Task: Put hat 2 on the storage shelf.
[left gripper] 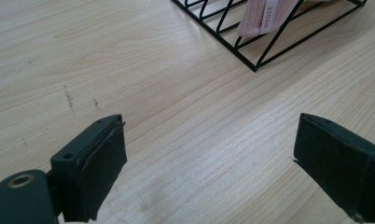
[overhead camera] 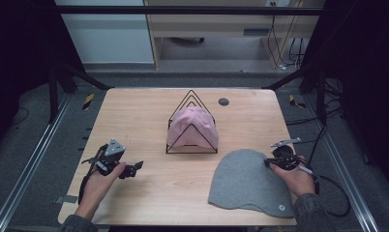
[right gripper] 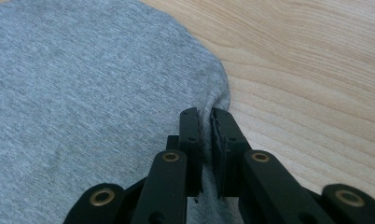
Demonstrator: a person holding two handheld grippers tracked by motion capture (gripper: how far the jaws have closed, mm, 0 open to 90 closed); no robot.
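Wood-grain counter (overhead camera: 149, 111) seen from above, with a person's forearms coming in from the bottom edge. At the left, the left gripper (overhead camera: 134, 168) rests low over bare wood, its fingers (left gripper: 94, 165) spread wide with nothing between them. In the middle stands a black wire rack (overhead camera: 191, 126) shaped like a row of triangles, holding a pink cap (overhead camera: 192, 126) inside its frame; a pink tag hangs down within the wires in the left gripper view. To the right of the rack, near the front edge, a grey knit hat (overhead camera: 248, 182) lies flat on the counter. At its right edge the right gripper (overhead camera: 268, 162) has its fingers (right gripper: 190, 140) pinched nearly together on a fold of the hat's edge. A small dark disc (overhead camera: 223, 101) sits near the counter's far edge. Grey floor (overhead camera: 33, 145) surrounds the counter, with cables on the right and pale furniture behind.
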